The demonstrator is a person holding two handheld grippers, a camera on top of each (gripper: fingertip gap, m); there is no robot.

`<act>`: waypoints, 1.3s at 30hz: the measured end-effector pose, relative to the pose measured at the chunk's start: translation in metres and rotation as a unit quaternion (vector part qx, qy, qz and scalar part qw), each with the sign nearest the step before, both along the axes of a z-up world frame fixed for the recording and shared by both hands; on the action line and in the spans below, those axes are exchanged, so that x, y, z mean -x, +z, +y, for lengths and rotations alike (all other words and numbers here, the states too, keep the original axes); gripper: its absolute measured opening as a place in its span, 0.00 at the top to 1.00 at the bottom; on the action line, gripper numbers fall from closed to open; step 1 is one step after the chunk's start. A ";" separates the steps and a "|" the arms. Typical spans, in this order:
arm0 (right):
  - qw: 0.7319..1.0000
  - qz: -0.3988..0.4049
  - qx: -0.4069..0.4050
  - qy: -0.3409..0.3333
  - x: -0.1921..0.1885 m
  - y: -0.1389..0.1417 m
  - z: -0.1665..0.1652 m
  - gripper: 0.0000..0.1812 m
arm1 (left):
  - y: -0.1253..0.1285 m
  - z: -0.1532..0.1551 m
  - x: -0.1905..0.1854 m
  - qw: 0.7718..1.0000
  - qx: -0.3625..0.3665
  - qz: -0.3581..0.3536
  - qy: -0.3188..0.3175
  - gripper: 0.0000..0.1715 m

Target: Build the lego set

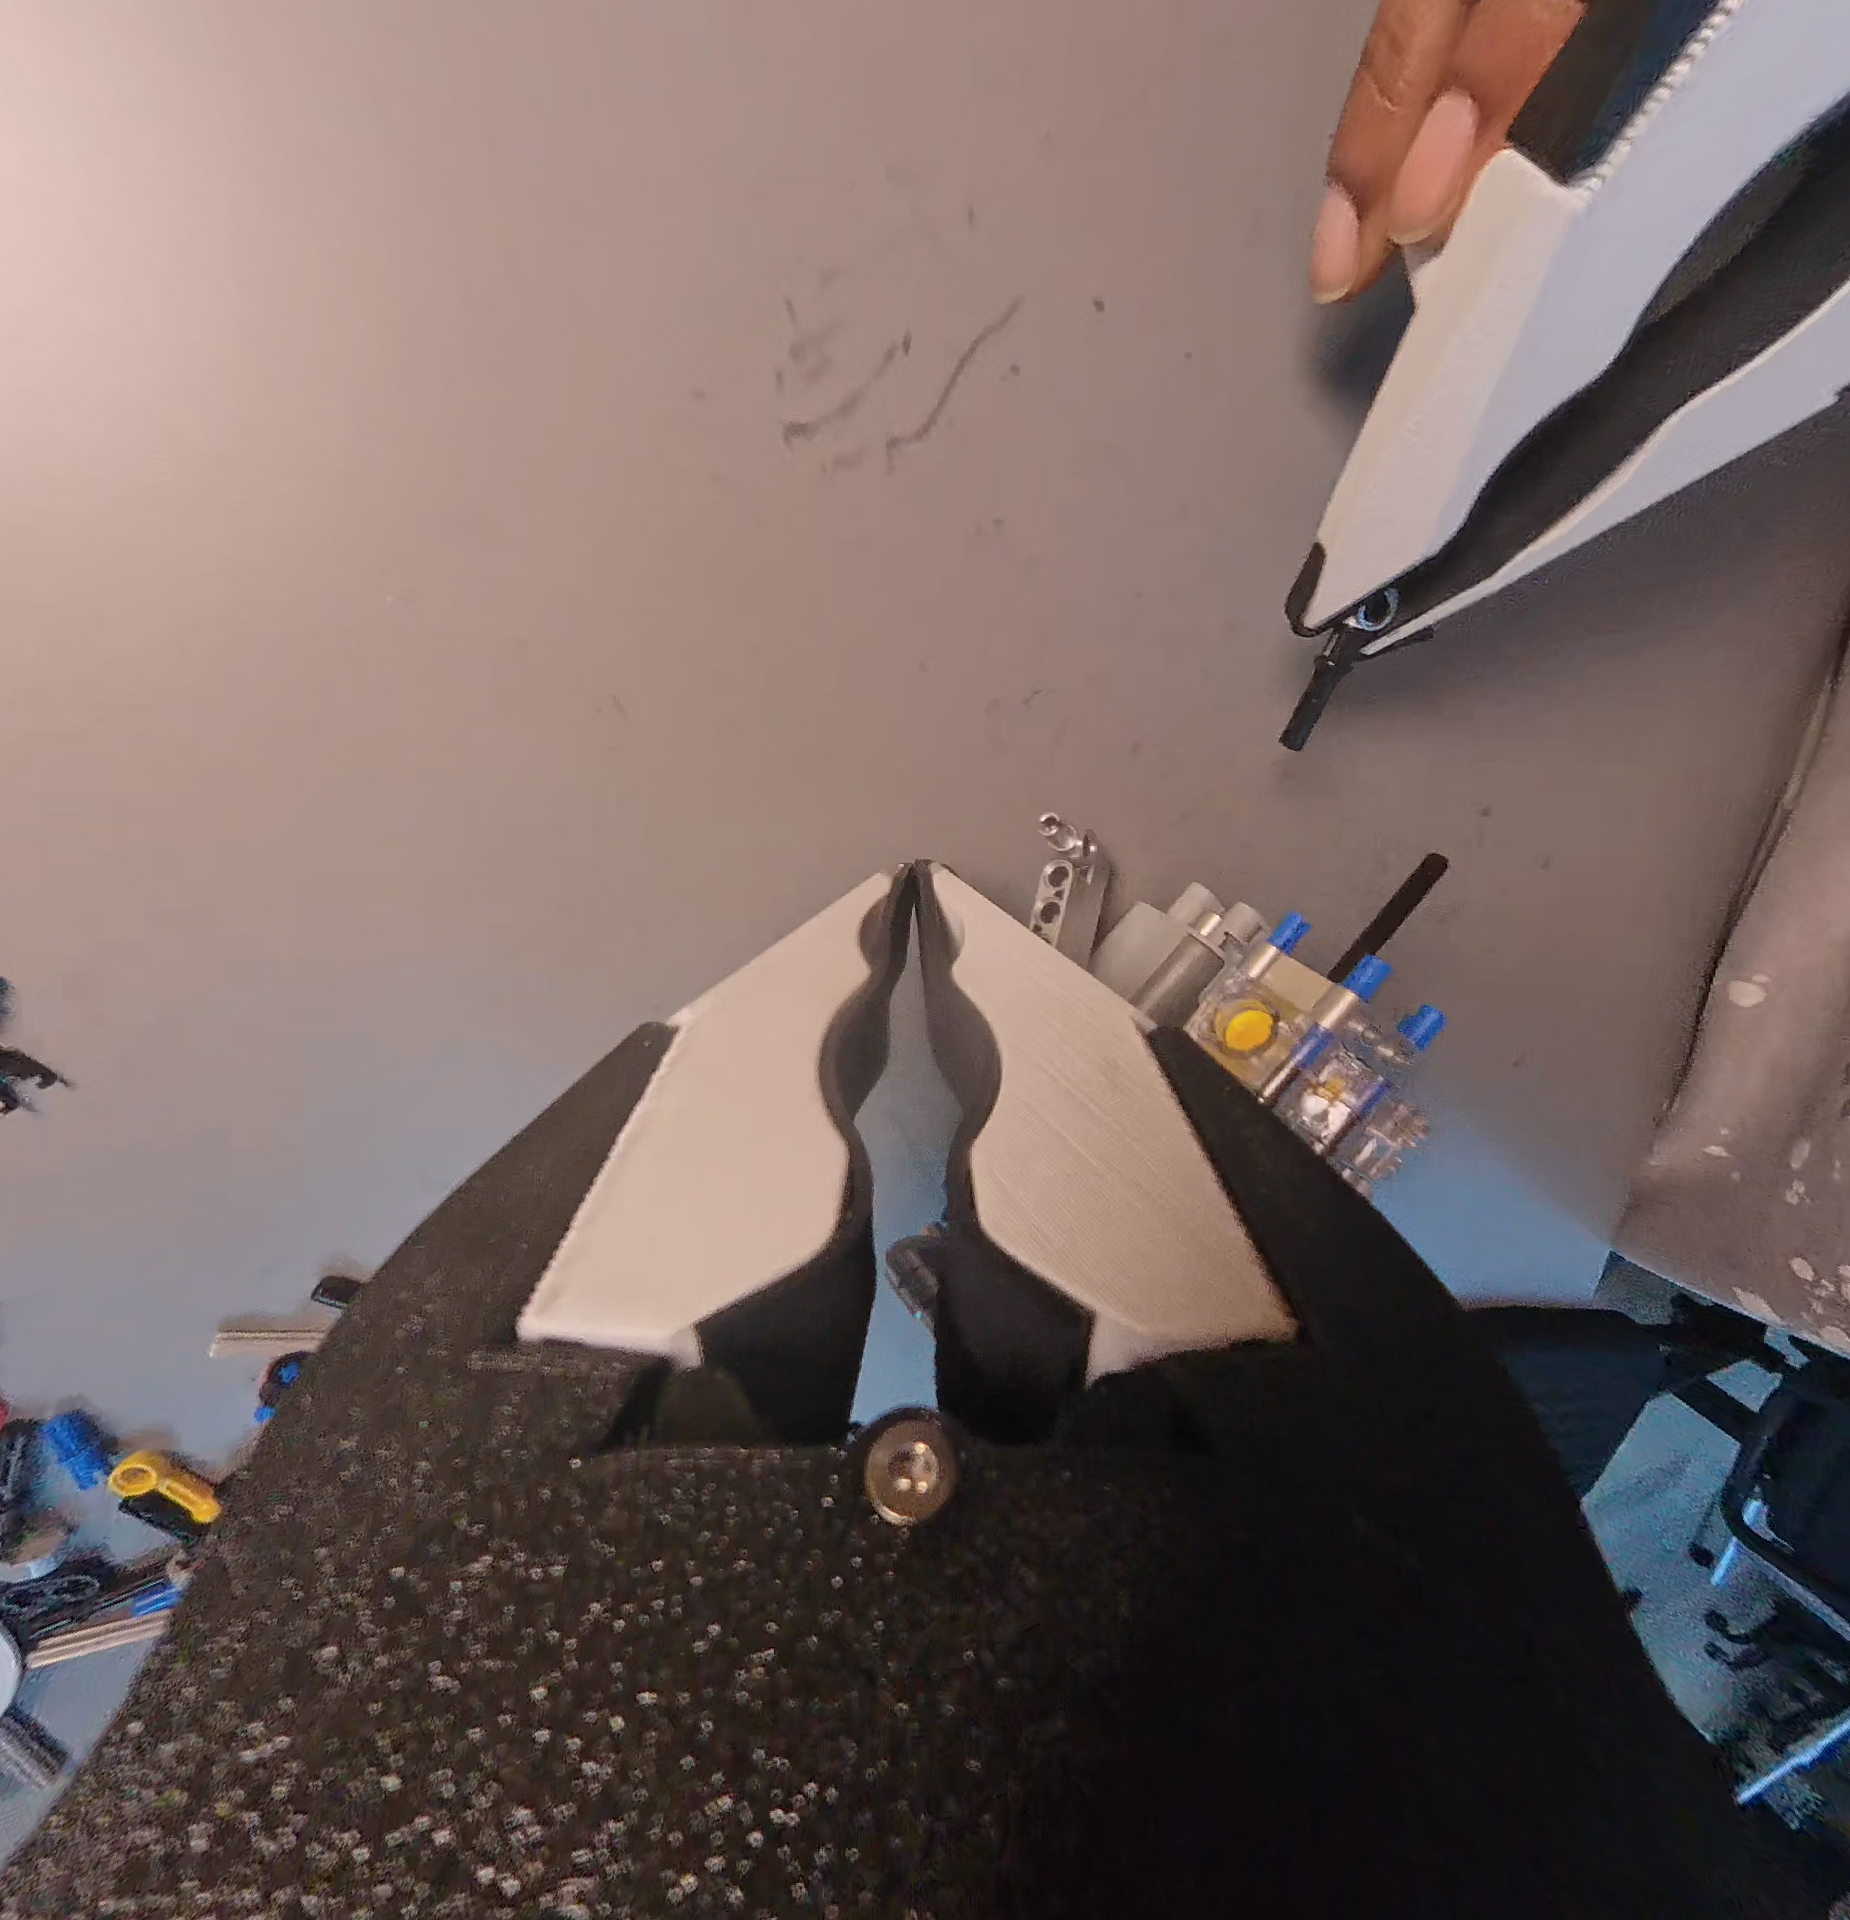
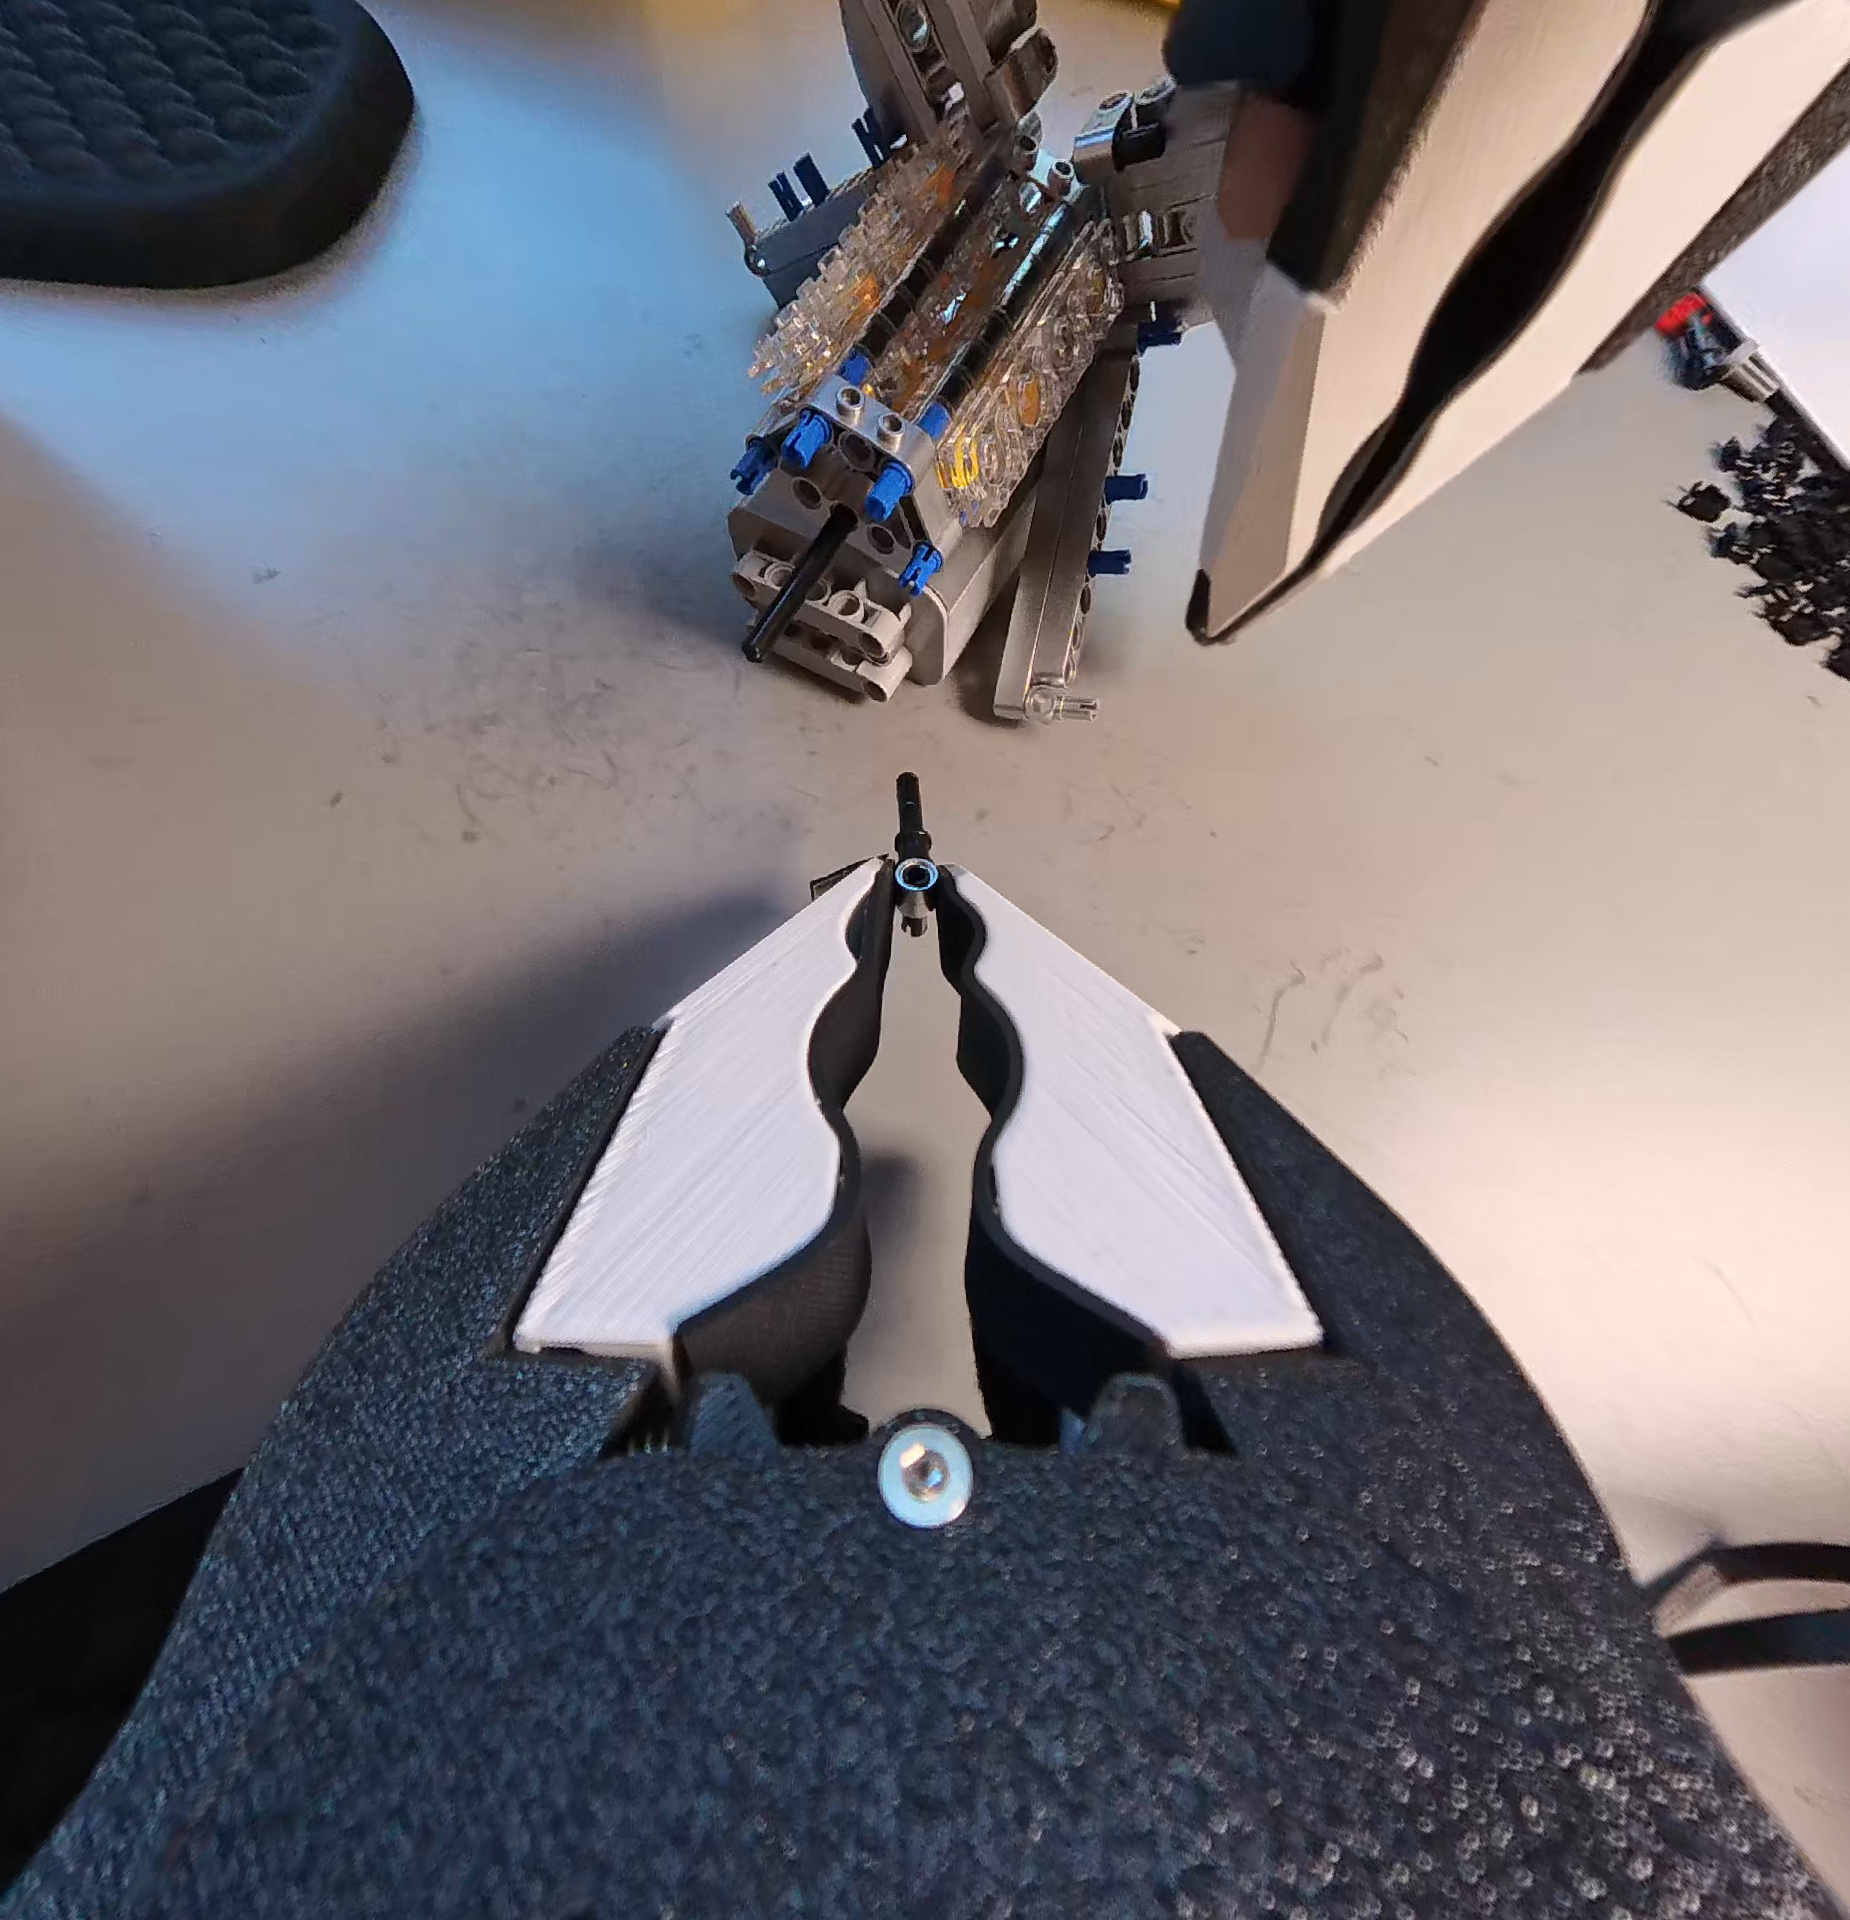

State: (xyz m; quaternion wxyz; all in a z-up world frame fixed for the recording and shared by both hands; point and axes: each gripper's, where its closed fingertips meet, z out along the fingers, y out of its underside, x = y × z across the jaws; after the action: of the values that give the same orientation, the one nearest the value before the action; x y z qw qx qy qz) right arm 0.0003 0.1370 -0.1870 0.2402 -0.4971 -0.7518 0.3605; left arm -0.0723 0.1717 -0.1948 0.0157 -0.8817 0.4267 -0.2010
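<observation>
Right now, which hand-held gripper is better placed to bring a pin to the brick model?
Right. The right hand-held gripper is shut on a small black pin, pointing at the brick model. The left hand-held gripper is shut, apparently empty, beside the model.

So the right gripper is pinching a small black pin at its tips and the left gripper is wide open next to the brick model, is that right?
Not quite. The left gripper is shut, its tips pressed together with nothing seen between them, as the left wrist view shows. The rest holds: the right gripper pinches the small black pin, and the left sits beside the brick model.
</observation>
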 end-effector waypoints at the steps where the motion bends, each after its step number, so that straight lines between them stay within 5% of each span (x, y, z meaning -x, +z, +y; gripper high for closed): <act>1: 1.000 -0.001 0.000 0.001 0.000 -0.001 -0.001 0.96 | 0.005 -0.004 -0.003 1.000 0.005 -0.017 0.000 1.00; 8: 1.000 -0.004 0.002 0.014 0.004 -0.005 -0.008 0.96 | 0.000 -0.029 0.001 0.994 0.099 -0.013 -0.034 0.85; 13: 1.000 -0.001 0.000 0.015 0.002 -0.005 -0.008 0.96 | -0.006 -0.050 -0.001 0.979 0.183 -0.007 -0.093 0.91; 18: 1.000 0.003 0.005 0.006 -0.001 -0.002 -0.004 0.96 | -0.005 -0.044 0.001 0.987 0.139 0.005 -0.080 0.96; 23: 1.000 0.000 0.007 0.001 0.001 -0.003 -0.005 0.96 | 0.005 -0.020 0.007 1.000 0.004 0.013 0.027 0.97; 28: 1.000 -0.004 0.003 0.007 0.004 -0.006 -0.011 0.96 | 0.014 0.002 0.033 0.986 -0.121 0.054 0.096 1.00; 34: 1.000 -0.004 0.004 0.010 0.005 -0.006 -0.015 0.96 | 0.015 -0.005 0.024 0.991 -0.089 0.005 0.098 1.00; 39: 1.000 0.001 0.003 0.018 0.004 -0.004 -0.018 0.96 | 0.004 -0.019 0.014 0.996 0.040 -0.023 0.071 0.84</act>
State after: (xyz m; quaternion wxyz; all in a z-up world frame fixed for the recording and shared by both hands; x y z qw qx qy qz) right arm -0.0034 0.1186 -0.1912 0.2324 -0.4837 -0.7594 0.3679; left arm -0.0860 0.1528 -0.1908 0.0049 -0.9048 0.3540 -0.2366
